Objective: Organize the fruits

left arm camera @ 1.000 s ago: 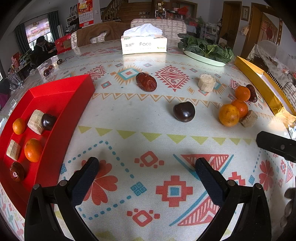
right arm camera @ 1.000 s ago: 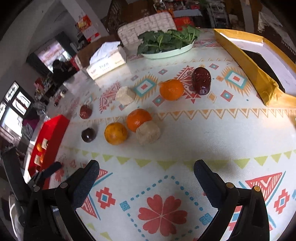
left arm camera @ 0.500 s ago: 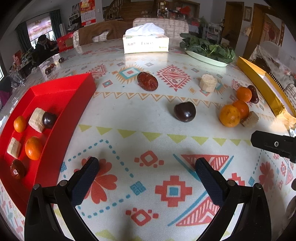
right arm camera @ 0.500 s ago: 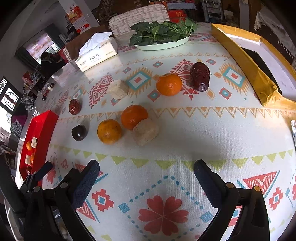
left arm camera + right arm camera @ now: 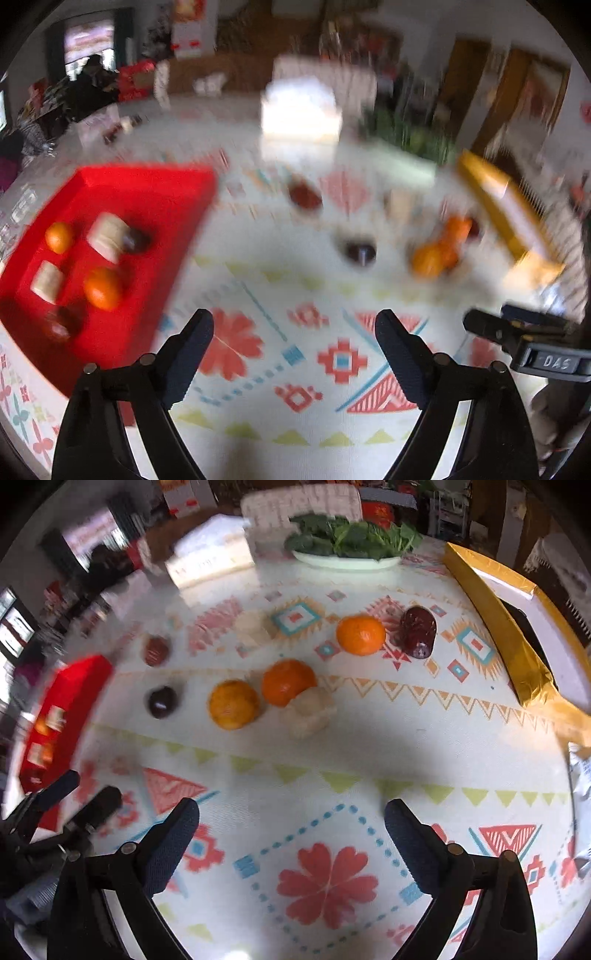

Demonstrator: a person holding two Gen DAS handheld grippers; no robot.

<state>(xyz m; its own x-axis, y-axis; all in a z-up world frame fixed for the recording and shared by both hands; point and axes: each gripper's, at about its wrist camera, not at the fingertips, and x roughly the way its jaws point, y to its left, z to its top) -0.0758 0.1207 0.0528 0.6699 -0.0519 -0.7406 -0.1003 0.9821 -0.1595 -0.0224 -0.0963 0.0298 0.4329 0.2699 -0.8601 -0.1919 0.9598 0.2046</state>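
Tablecloth (image 5: 332,775): pale, printed with geometric motifs and red flowers, covers the table.
Tissue box (image 5: 210,559): white, at the far edge of the cloth, blurred in both views.
Plate of leafy greens (image 5: 347,559): white oval dish, heaped with dark green leaves, right of the tissue box.
Gold box (image 5: 491,609): long, shiny, open, along the cloth's right side.
Chair back (image 5: 301,500): pale checked fabric, behind the greens.
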